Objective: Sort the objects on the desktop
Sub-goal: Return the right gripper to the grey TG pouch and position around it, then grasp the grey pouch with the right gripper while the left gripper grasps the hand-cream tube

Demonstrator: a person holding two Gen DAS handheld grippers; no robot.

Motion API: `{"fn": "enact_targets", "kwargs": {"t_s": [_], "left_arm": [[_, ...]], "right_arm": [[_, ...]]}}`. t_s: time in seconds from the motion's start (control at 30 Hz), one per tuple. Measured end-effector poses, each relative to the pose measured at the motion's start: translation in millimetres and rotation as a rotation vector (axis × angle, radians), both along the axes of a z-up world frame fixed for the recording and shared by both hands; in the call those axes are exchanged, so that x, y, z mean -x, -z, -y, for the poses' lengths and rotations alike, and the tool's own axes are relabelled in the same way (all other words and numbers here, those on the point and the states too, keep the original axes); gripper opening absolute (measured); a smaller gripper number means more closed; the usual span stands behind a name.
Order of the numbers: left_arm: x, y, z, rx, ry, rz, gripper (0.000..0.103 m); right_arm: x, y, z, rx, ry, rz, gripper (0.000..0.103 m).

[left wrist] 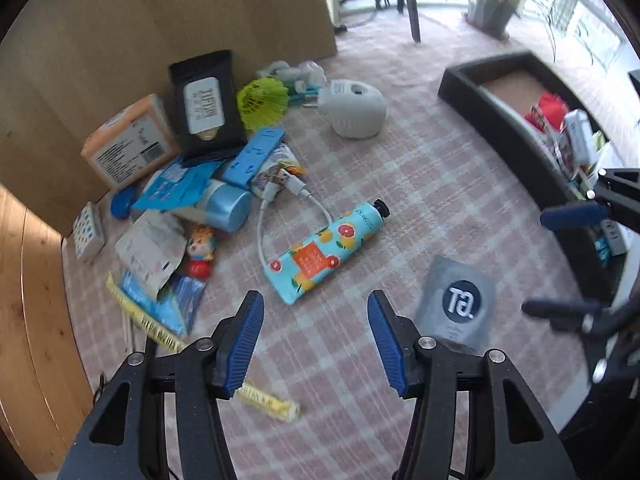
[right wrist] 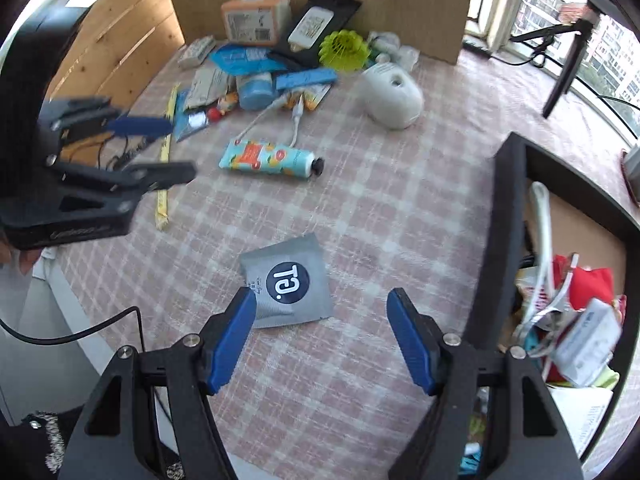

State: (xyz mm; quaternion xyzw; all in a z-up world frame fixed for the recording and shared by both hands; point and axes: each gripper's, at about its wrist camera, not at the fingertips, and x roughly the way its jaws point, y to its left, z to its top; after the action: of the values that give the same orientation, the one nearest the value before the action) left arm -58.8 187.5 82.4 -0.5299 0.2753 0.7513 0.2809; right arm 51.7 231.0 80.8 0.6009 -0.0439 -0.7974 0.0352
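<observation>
Black bin (right wrist: 505,216) cut off at frame edge (contents jumbled, blurred)

- Cloth (right wrist: 380,216): pink and white plaid.
- Tube (left wrist: 320,254): light blue with orange fruit print, black cap.
- Sachet (right wrist: 286,282): grey with a dark round logo.
- Bin (right wrist: 508,220): black, brown floor inside.
- Shuttlecock (left wrist: 262,102): lime green.
- Wipes pack (left wrist: 206,102): black with a white label.
- Gripper pads (left wrist: 244,344): blue on black arms.
</observation>
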Motion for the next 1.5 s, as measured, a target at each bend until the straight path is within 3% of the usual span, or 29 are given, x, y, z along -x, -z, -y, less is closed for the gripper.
{"fn": "enact_targets", "kwargs": {"t_s": [0.13,0.33,0.57,0.83,0.93,1.13,1.33,1.5], "left_arm": [[14,15,-22,0.051,0.032,-0.028,0.053],[41,33,-35,0.042,0.005,0.029,0.055],[41,52,-29,0.034,0.015,0.101,0.057],[16,54,-4,0.022,0.023,0.134,0.057],[12,47,0,0.029,0.021,0.076,0.057],[37,31,-5,-0.049,-0.045,0.055,0.061],[48,51,-7,-0.097,-0.072,0.227,0.062],[26,54,-3,-0.052,-0.008,0.229,0.061]], "right_arm": [[5,22,13,0.041,-0.016,0.023,0.067],[12,42,26,0.006,-0.033,0.024,0.067],[19,61,27,-0.016,-0.020,0.067,0.067],[24,62,3,-0.036,0.043,0.066,0.068],[23,56,-1,0.010,0.057,0.059,0.068],[13,42,25,0.021,-0.029,0.025,0.068],[6,50,34,-0.043,-0.051,0.031,0.068],[5,56,18,-0.054,-0.001,0.050,0.068]]}}
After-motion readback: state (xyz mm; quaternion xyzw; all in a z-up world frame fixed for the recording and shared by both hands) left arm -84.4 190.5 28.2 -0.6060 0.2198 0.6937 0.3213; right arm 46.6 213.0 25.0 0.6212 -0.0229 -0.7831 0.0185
